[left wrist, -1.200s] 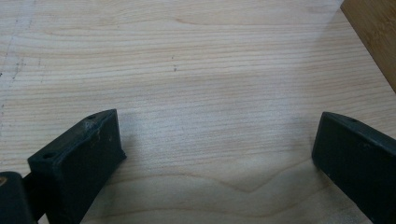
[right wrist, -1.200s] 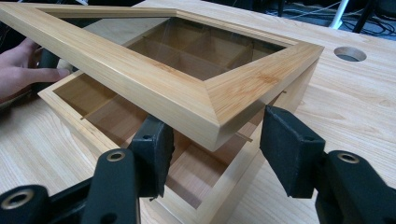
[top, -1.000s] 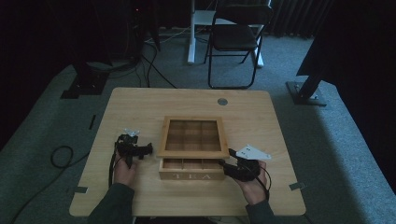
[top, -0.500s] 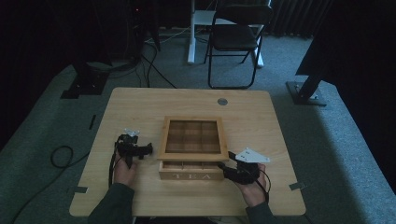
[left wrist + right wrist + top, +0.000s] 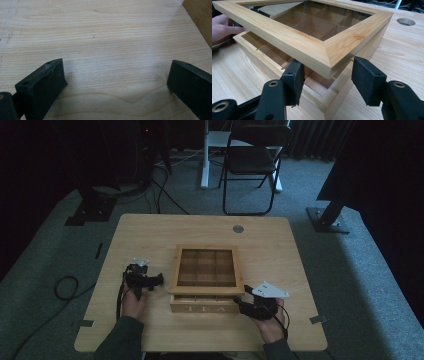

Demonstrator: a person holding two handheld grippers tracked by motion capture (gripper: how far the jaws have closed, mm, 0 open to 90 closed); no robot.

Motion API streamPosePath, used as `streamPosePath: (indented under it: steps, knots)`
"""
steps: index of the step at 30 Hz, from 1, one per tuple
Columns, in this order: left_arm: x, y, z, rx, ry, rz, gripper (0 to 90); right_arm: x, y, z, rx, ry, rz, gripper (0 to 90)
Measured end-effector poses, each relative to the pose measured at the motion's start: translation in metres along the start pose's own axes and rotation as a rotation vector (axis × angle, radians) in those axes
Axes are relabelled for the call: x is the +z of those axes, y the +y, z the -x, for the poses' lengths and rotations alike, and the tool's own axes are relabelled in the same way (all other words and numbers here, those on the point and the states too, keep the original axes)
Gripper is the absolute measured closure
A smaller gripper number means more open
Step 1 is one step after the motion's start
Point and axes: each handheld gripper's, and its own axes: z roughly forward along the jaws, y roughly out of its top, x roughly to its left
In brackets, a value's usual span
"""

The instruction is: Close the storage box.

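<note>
A wooden tea box (image 5: 205,309) with "TEA" on its front stands mid-table. Its glass-paned lid (image 5: 207,289) is raised at the front, leaving a gap above the base. My right gripper (image 5: 240,304) is at the box's front right corner and is open. In the right gripper view, the lid's corner (image 5: 329,62) sits between the jaws of the right gripper (image 5: 328,77), one jaw in the gap under the front rail, the other beside the box's base (image 5: 262,62). My left gripper (image 5: 159,280) rests open on the table left of the box, its jaws (image 5: 115,82) holding nothing, with the box's edge (image 5: 200,17) nearby.
The light wooden table (image 5: 150,235) has a round cable hole (image 5: 238,228) behind the box. A folding chair (image 5: 252,160) and stand legs are on the floor beyond. A hand (image 5: 222,27) lies left of the box.
My right gripper has slid slightly left, closer onto the box's front right corner. The left gripper has stayed put.
</note>
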Motion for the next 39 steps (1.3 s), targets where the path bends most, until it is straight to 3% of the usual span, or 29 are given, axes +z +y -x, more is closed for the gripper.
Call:
streamPosePath:
  steps: [6, 28, 31, 36, 39]
  knots:
    - [0.000, 0.000, 0.000, 0.000, 0.000, 0.000, 1.6, -0.001, -0.002, -0.003, -0.020, -0.015, -0.010, 43.5]
    - [0.000, 0.000, 0.000, -0.001, 0.000, 0.002, 1.6, -0.003, -0.011, -0.005, -0.013, -0.011, -0.026, 43.4]
    - [0.000, 0.000, 0.000, -0.002, 0.000, 0.002, 1.6, -0.003, -0.012, -0.005, -0.015, -0.013, -0.043, 43.0]
    - [0.000, 0.000, 0.000, -0.001, 0.000, 0.002, 1.6, -0.001, -0.014, -0.011, -0.060, -0.044, -0.080, 43.0]
    - [0.000, 0.000, 0.000, -0.002, 0.000, 0.002, 1.6, 0.000, -0.015, -0.010, -0.058, -0.042, -0.095, 42.9]
